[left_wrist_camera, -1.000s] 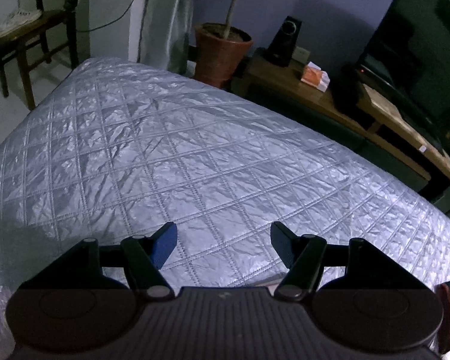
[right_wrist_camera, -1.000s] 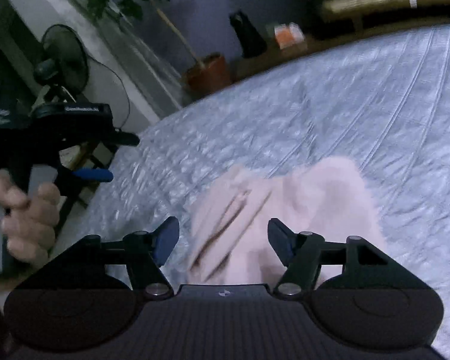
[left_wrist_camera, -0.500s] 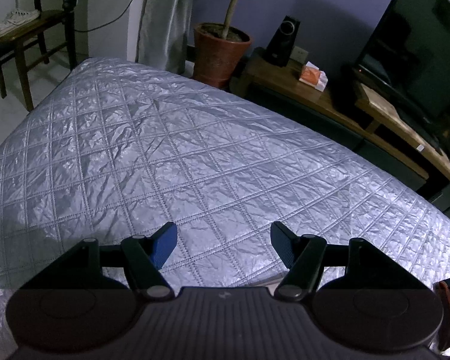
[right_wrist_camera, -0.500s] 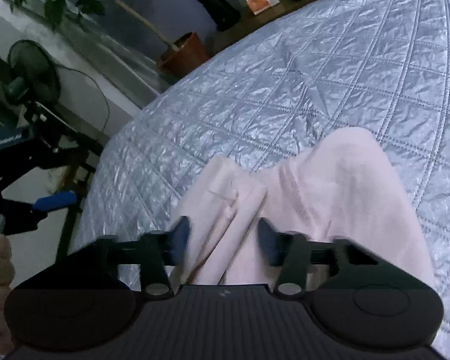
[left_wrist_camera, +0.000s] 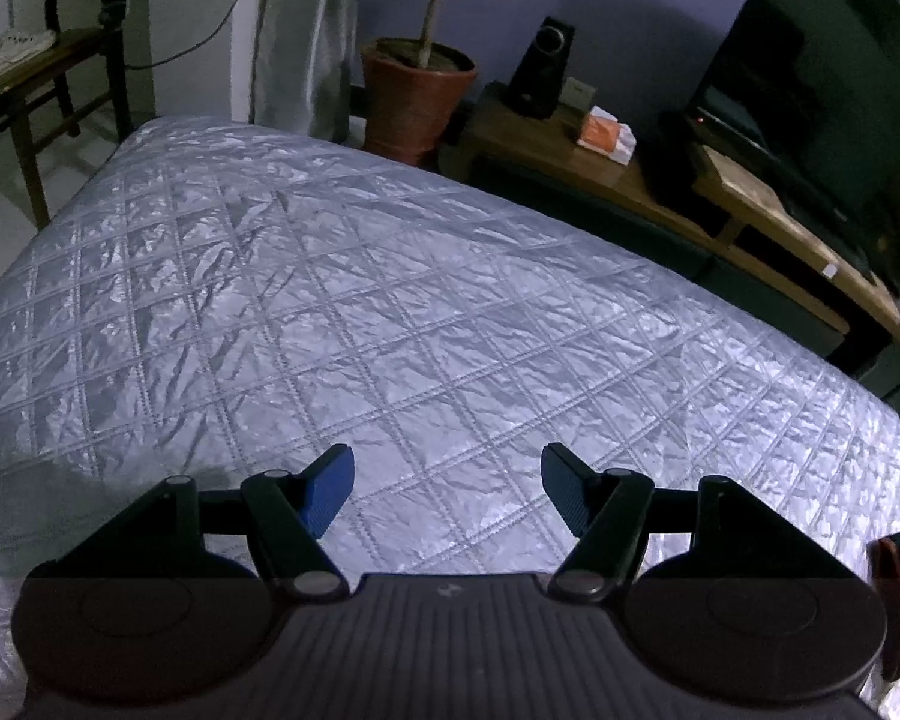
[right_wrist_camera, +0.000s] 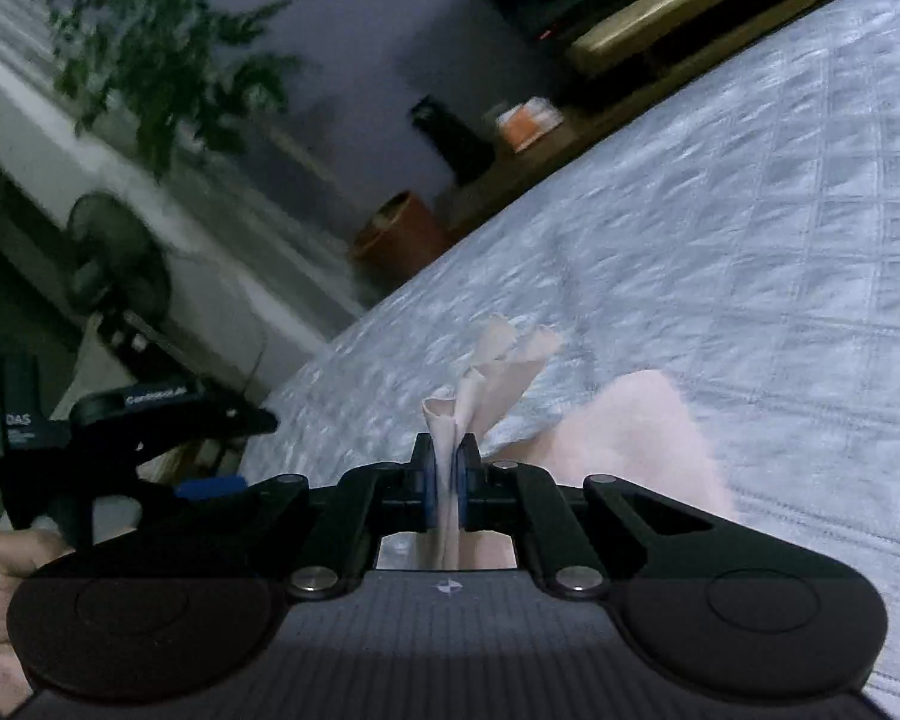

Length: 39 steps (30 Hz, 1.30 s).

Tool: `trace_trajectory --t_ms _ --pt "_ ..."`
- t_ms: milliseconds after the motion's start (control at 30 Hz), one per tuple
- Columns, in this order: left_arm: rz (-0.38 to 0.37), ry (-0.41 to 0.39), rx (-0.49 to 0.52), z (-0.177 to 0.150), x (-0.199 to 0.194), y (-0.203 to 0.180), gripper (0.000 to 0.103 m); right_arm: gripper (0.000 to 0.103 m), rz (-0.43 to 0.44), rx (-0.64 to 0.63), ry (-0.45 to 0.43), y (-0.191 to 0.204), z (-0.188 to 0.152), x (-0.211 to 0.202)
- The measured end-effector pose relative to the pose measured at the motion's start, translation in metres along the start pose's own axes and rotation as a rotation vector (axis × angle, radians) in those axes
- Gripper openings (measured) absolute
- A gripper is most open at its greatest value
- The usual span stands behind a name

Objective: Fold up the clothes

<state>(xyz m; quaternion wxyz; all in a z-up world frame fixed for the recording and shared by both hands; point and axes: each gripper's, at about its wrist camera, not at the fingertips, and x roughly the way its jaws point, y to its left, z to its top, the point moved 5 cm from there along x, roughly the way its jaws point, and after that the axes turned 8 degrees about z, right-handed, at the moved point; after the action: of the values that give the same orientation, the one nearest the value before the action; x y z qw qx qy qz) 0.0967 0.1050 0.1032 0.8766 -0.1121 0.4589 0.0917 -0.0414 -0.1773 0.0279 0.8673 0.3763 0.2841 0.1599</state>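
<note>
Now pink garment (right_wrist_camera: 630, 438) pinched between right gripper (right_wrist_camera: 444, 480) pads; left gripper (left_wrist_camera: 447, 483) agape, empty.

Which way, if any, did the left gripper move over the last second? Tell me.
No clear move. The left gripper hangs open over the quilted bedspread, and the plant pot and speaker sit almost where they did in its view.

**Gripper status: right clamped, left spread**

Right gripper (right_wrist_camera: 446, 483): jaws drawn together, blue pads pinching a bunched fold of pink garment (right_wrist_camera: 624, 438) that stands up between them. Body tilted relative to the room.

Left gripper (left_wrist_camera: 447, 483): jaws wide apart, nothing between the blue pads (left_wrist_camera: 329, 492), held above the quilted bed surface (left_wrist_camera: 390, 312). In the right wrist view a hand (right_wrist_camera: 6, 564) grips its handle at lower left.
</note>
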Motion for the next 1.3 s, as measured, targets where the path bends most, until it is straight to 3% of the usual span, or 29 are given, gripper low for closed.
trace_trajectory --t_ms 133,233,333,367,467,567,667,800,933,1000,1067,1167,1300 --pt "-0.008 0.000 0.043 -0.007 0.000 -0.015 0.065 0.011 -0.114 0.089 -0.007 -0.044 -0.013 -0.009" --pt "-0.011 0.000 0.082 -0.013 -0.001 -0.025 0.065 0.019 -0.184 0.029 0.066 -0.050 -0.030 -0.003" --pt "-0.009 0.002 0.120 -0.018 0.000 -0.035 0.065 0.024 -0.221 -0.018 0.071 -0.043 -0.034 -0.007" --pt "-0.006 0.002 0.134 -0.020 0.001 -0.037 0.065 0.029 -0.255 -0.052 0.060 -0.040 -0.031 -0.010" --pt "0.006 0.000 0.169 -0.023 0.001 -0.041 0.066 0.029 -0.336 -0.197 0.006 -0.029 -0.018 -0.025" --pt "0.013 -0.001 0.182 -0.025 0.001 -0.042 0.066 0.037 -0.300 -0.351 -0.010 -0.002 -0.005 -0.020" --pt "0.016 0.006 0.201 -0.030 0.002 -0.045 0.066 0.038 -0.262 -0.509 0.093 0.021 -0.002 0.014" --pt "0.017 0.026 0.256 -0.044 0.006 -0.055 0.066 0.036 -0.297 -0.587 0.287 0.005 -0.016 0.058" --pt "0.034 0.061 0.345 -0.063 0.016 -0.071 0.066 0.041 -0.280 -0.561 0.317 -0.004 -0.018 0.037" --pt "0.034 0.075 0.391 -0.073 0.019 -0.078 0.065 0.052 -0.266 -0.542 0.325 -0.008 -0.019 0.025" --pt "0.024 0.077 0.436 -0.082 0.017 -0.085 0.065 0.072 -0.255 -0.498 0.318 -0.014 -0.015 0.010" --pt "0.022 0.095 0.487 -0.096 0.019 -0.093 0.065 0.072 -0.211 -0.328 0.310 -0.037 0.012 0.002" --pt "0.053 0.120 0.547 -0.114 0.029 -0.101 0.066 0.072 -0.143 -0.131 0.387 -0.073 0.025 0.011"
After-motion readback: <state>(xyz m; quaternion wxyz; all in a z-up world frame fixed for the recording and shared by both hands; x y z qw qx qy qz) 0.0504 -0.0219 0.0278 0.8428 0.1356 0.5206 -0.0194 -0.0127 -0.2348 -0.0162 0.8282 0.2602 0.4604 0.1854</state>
